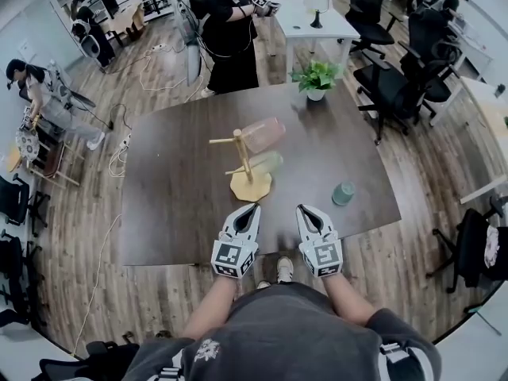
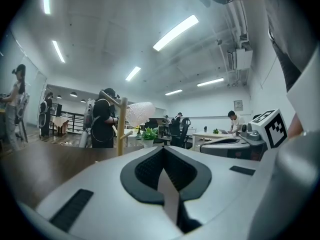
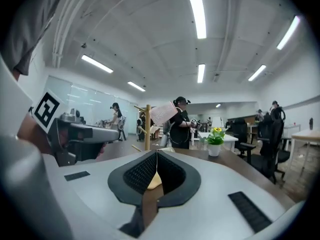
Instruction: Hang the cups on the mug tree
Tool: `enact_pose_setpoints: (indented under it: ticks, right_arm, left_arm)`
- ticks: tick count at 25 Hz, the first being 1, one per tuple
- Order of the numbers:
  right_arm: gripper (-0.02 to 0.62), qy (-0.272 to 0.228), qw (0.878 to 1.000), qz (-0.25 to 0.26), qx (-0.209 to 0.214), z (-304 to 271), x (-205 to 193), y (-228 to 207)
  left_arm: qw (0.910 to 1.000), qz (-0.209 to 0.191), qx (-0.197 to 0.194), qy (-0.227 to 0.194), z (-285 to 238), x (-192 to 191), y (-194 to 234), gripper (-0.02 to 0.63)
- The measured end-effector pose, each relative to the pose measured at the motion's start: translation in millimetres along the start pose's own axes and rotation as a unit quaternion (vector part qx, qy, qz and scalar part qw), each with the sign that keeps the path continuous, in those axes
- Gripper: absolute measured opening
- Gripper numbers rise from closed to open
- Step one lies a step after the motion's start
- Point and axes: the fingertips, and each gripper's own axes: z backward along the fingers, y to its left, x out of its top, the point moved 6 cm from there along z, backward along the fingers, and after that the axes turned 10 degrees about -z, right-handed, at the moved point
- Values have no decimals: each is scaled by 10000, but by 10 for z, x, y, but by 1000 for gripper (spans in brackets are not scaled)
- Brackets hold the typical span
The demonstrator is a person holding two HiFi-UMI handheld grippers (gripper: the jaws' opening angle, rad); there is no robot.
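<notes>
1. In the head view the mug tree (image 1: 244, 161) stands mid-frame on the dark tabletop (image 1: 182, 205). Its round base is toward the lower edge of the picture and its pegs reach out left and right of the post.
2. Two cups already hang on it. A pink cup (image 1: 263, 133) is on an upper peg at the right of the post, and a pale green cup (image 1: 266, 163) is on a lower peg just beneath it.
3. A teal cup (image 1: 343, 193) stands alone on the tabletop, lower right of the tree and well apart from it, near the front edge. It looks to be the one left to hang.
4. The left claw (image 1: 248, 213) sits at lower centre. Its own view shows the pads pressed together with nothing between them.
5. The right claw (image 1: 308, 213), just to its right, is likewise clamped tight and empty. The teal cup lies up and to the right of its tip.
6. A closed claw cannot take the cup. If it goes in without spreading first, it would likely shove the cup over or push it off the tabletop's nearby edge.
7. The bare pegs seem to be on the post's left side. Carrying the cup there past the hung pair could knock one loose.
8. The tree's base is held by nothing, so a hard push on a peg could tip it.
9. The potted plant (image 1: 317, 78) at the upper part of the tabletop is well clear of all this.
</notes>
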Motion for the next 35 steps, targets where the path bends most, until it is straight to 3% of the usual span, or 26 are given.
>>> enact_pose_setpoints:
  ticks: [3,13,19,29,35]
  right_arm:
    - [25,-34,9996,275,13,90,41,118]
    - [26,-18,9984,-195,-539,484,-113,167]
    - [26,12,9954,-97,-949,823,-178,174]
    - [26,26,9905,-158,-1369,935,-198,-241]
    - [26,-80,9865,-729,-1467,908,-178,-622]
  left_arm:
    - [9999,13,-161,-26,28,0,-76,8]
    - [9984,106,-529,-169,229,-14,-362,8]
    - [9955,103,-896,-278,240,23,-657,8]
    - [9899,-57,-1388,-298,-179,78,-957,8]
    - [9870,-79,-1590,-225,-578,49,-1098,8]
